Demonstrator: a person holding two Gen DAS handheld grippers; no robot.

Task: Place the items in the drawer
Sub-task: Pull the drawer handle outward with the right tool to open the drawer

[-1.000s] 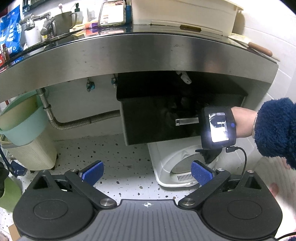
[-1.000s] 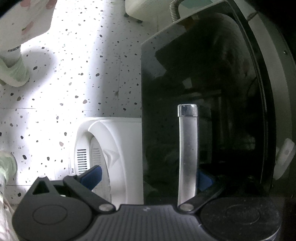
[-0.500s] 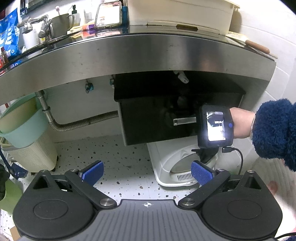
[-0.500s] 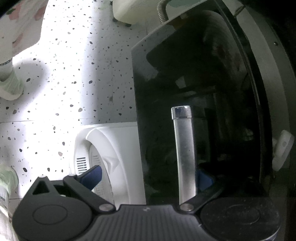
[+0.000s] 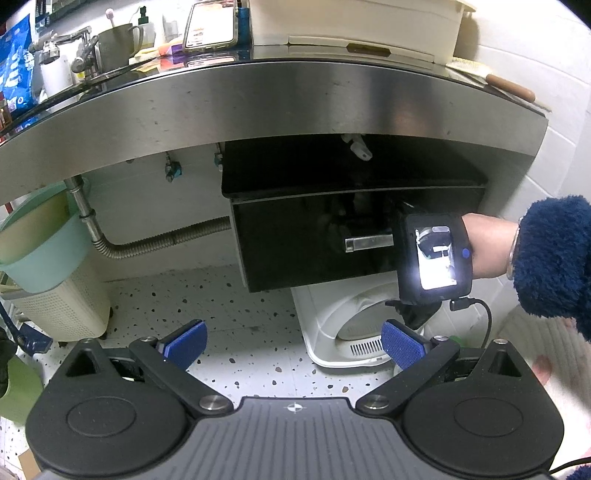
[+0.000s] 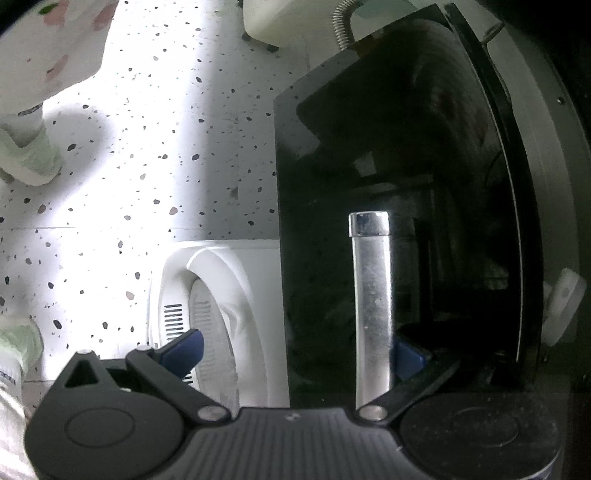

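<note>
A glossy black drawer [image 5: 314,243] hangs under the steel counter [image 5: 258,103] and stands pulled out a little. Its silver bar handle [image 5: 367,243] is on the front. My right gripper [image 6: 295,350] is turned sideways, open, with one blue pad [image 6: 406,358] hooked behind the handle [image 6: 371,295] and the other out in front of the drawer face [image 6: 369,147]. In the left wrist view it [image 5: 434,254] shows at the handle's right end. My left gripper [image 5: 293,345] is open and empty, held back low over the floor.
A white appliance [image 5: 351,325] stands on the speckled floor below the drawer. A mint bin on a cream basket [image 5: 48,266] and a flexible pipe [image 5: 162,240] are at left. A phone [image 5: 212,24], cup and white box sit on the counter.
The drawer has slid out toward me, drawn by my right gripper at the handle. My left gripper has barely moved.
</note>
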